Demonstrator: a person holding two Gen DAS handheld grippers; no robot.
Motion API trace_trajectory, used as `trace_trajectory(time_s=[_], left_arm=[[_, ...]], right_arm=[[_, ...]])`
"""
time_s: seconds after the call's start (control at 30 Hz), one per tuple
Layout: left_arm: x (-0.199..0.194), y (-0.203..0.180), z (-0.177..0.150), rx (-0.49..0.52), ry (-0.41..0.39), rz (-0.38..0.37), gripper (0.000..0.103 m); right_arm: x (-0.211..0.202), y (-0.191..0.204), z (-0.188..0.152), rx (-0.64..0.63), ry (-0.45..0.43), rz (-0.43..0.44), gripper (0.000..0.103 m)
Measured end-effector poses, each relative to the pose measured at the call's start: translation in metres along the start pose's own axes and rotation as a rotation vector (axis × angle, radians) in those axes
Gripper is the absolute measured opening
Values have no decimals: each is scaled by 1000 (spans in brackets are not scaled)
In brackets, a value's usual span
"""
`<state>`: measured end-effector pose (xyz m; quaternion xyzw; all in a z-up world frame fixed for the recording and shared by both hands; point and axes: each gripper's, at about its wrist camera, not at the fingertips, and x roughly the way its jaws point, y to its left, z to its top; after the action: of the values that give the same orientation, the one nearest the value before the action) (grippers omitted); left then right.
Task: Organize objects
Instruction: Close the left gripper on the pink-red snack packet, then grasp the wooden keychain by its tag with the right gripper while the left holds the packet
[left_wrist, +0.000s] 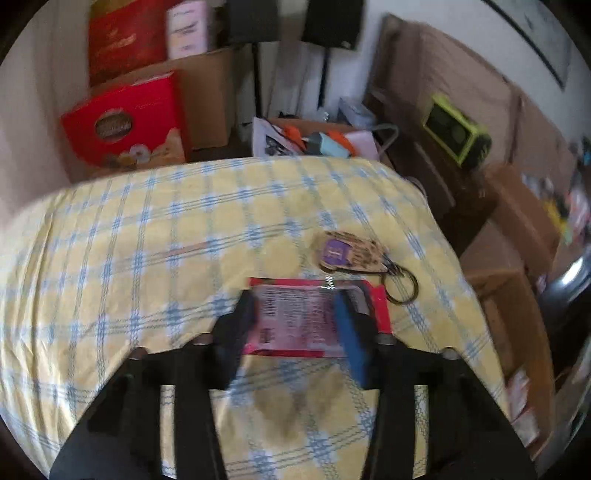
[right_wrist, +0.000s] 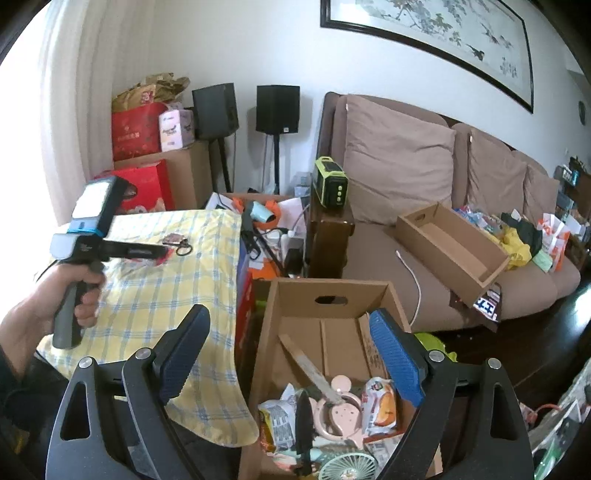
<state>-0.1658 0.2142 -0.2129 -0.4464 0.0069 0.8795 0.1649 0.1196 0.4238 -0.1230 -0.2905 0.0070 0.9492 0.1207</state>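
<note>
Thing in hand: a flat red snack packet (left_wrist: 317, 317) lay on the checked cloth of the surface (left_wrist: 147, 236), toward its right edge.
Packet's long axis: it ran across the left claw's line of reach, so the packet sat broadside to the claw.
Left claw (left_wrist: 299, 306): it stood directly over the packet, one finger at each side; the jaws were partly closed around it. Blur kept me from telling whether the pads pressed on it.
Neighbour: a wooden keychain tag with its ring (left_wrist: 354, 254) lay just beyond the packet, nearer the surface's far right corner, close to the packet's corner.
Right claw (right_wrist: 291, 354): it hung wide open and empty above the cardboard box (right_wrist: 332, 295) beside the surface's right edge.
Nearer hand: the left by far; the right was well apart from the packet.
Coming move, as I judged it: lift the packet and carry it rightward, over the edge, to the box.
</note>
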Motion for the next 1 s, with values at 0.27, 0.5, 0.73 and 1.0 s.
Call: trace_trajectory(time_s=[0.27, 0.5, 0.73, 1.0], left_arm=[[-5, 31, 3, -90, -5, -66, 9], [-35, 73, 6, -203, -69, -76, 6], [-58, 150, 7, -350, -125, -27, 6], [-58, 169, -2, -376, -127, 10, 6]], right_arm=[[-11, 10, 21, 32, -34, -16, 89], [-16, 34, 37, 11, -57, -8, 89], [16, 94, 66, -72, -22, 148, 91], [139, 172, 107, -237, 143, 299, 100]])
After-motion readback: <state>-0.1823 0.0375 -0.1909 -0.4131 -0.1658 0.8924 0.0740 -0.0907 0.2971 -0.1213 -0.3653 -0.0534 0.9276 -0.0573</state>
